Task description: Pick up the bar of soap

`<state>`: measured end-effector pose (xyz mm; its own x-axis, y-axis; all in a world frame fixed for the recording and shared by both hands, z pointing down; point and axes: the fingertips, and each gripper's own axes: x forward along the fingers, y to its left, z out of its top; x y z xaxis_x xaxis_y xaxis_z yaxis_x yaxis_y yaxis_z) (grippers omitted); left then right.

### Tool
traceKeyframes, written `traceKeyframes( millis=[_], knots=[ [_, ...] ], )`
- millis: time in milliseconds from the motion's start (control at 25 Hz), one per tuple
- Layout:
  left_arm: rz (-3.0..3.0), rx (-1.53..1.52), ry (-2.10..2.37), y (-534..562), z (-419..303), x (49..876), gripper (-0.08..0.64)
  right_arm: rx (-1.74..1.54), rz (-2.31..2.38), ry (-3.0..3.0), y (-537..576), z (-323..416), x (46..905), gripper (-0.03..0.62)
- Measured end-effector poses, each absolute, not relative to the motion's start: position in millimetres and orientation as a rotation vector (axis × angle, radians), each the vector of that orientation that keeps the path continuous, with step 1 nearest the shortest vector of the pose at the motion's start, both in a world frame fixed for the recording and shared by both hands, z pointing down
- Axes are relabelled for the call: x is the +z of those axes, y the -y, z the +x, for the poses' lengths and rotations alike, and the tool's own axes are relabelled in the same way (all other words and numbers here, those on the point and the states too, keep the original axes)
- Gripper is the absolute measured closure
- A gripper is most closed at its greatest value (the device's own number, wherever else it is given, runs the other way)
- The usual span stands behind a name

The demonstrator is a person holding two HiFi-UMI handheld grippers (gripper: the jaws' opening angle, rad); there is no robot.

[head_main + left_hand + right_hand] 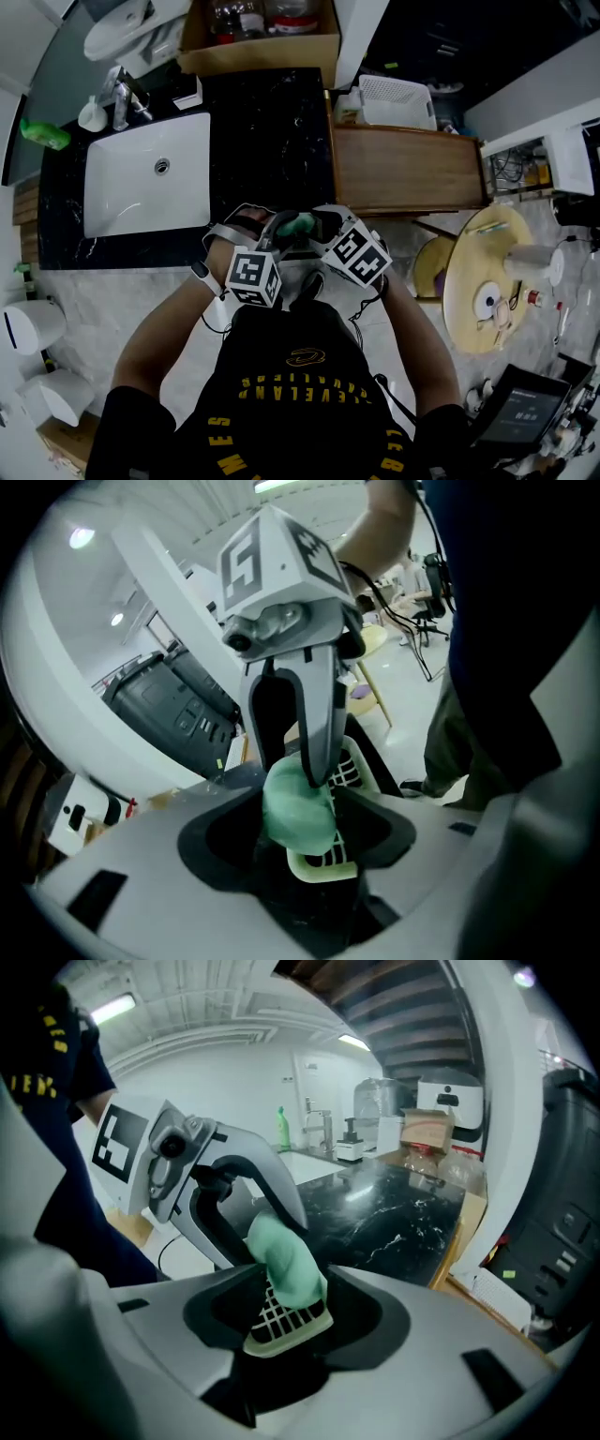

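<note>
Soap bar (286,1260) in right gripper (281,1288), left gripper (270,1241) opposite, countertop (394,1208) behind.

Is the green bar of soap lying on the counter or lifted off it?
Lifted: the bar of soap sits between the left gripper and right gripper, clear of the black counter.

Pale green bar of soap (300,223), smooth with rounded edges, held in the air just above the centre of the head view, standing tilted on end against a cream latticed pad (279,1321)
</note>
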<state>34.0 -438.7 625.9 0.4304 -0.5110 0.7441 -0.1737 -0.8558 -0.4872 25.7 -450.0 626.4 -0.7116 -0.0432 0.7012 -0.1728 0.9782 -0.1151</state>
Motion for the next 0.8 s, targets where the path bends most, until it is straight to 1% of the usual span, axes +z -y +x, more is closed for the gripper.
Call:
traceKeyframes(
  millis=[200, 280, 640, 800],
  knots=[
    [-2.203, -1.348, -0.457, 431, 41, 627, 0.304, 0.019, -0.009, 2.309, 441, 20, 630, 0.387],
    [-2.173, -1.344, -0.440, 430, 40, 628, 0.304, -0.040, -0.055, 2.283, 436, 18, 632, 0.425],
    [-2.161, -1.309, -0.448, 425, 35, 628, 0.302, -0.124, -0.107, 2.256, 431, 13, 630, 0.437],
    [-2.216, -1.299, -0.568, 434, 28, 621, 0.302, -0.167, -0.044, 2.268, 434, 11, 620, 0.445]
  ],
)
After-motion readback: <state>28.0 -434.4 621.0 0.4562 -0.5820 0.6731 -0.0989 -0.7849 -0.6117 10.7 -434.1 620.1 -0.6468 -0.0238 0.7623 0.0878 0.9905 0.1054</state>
